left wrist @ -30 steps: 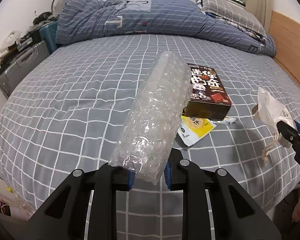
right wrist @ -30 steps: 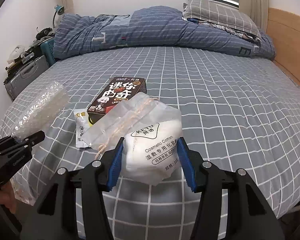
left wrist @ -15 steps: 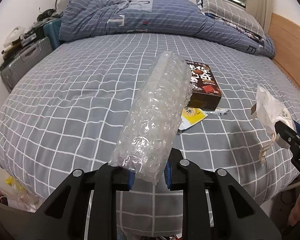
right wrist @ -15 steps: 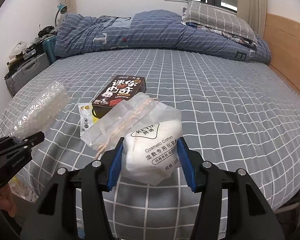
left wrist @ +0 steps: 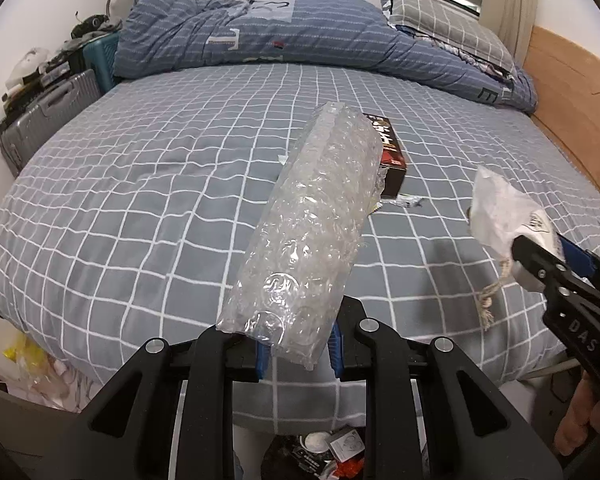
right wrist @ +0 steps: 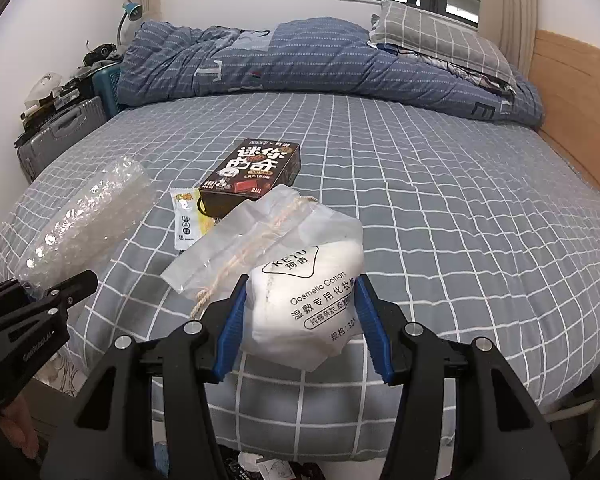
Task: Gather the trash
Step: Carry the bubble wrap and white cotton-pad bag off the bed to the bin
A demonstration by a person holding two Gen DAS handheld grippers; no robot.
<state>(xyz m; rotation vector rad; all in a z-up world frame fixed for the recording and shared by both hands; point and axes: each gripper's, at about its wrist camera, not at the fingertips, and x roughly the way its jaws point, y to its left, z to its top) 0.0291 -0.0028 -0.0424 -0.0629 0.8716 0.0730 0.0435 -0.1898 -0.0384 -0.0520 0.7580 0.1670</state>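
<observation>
grey checked bed (left wrist: 148,184) filling both views, blue quilt (right wrist: 300,60) bunched along the far side, wooden headboard (right wrist: 580,92) at the right, grey suitcase (left wrist: 40,116) against the left wall. left gripper (left wrist: 298,354) clamped tight on the near end of a roll of bubble wrap (left wrist: 312,232), roll slanting up and away from the blue pads, clear of the sheet. right gripper (right wrist: 300,324) closed at about half its span on a white cotton pad bag (right wrist: 308,292), pads pressing both sides, clear drawstring top (right wrist: 236,248) flopping out toward the left with its cord hanging down. both loads held above the near edge of the mattress, well apart from each other. lying on the sheet beyond them: dark snack box (right wrist: 252,172), with a yellow and white wrapper (right wrist: 186,216) just beside its near left corner. seen in the left wrist view, box half hidden behind the roll. below the mattress edge, between the left fingers, mixed rubbish (left wrist: 332,452), container unclear.
</observation>
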